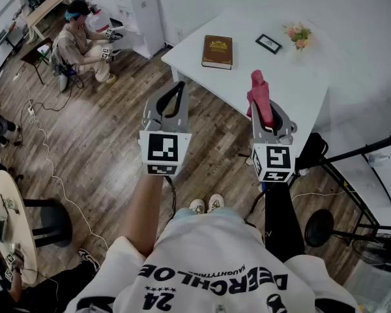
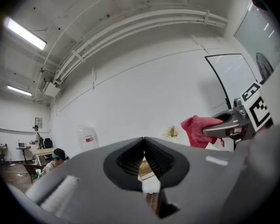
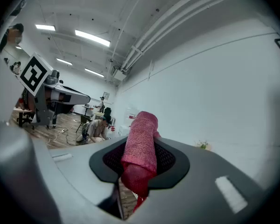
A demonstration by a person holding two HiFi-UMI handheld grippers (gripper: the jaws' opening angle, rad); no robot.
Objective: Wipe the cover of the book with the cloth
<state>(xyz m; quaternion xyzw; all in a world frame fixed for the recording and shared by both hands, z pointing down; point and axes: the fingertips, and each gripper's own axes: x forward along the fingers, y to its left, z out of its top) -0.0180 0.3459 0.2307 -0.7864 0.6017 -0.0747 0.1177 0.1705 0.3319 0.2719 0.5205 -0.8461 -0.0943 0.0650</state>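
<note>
A brown book (image 1: 217, 51) with a gold emblem lies flat on the white table (image 1: 293, 77), near its left edge. My right gripper (image 1: 266, 109) is shut on a red cloth (image 1: 260, 96), which sticks up between its jaws, held over the table's near edge. The same cloth (image 3: 141, 148) fills the jaws in the right gripper view. My left gripper (image 1: 174, 96) is shut with nothing in it, held above the wooden floor, left of the table. Through its jaws a sliver of the book (image 2: 146, 169) shows, and the red cloth (image 2: 200, 129) appears at the right.
A small framed picture (image 1: 268, 43) and a bunch of flowers (image 1: 298, 34) stand at the table's far side. A person (image 1: 78, 41) crouches on the floor at the back left by a white water dispenser (image 1: 140, 12). A round table (image 1: 10, 227) stands at the left.
</note>
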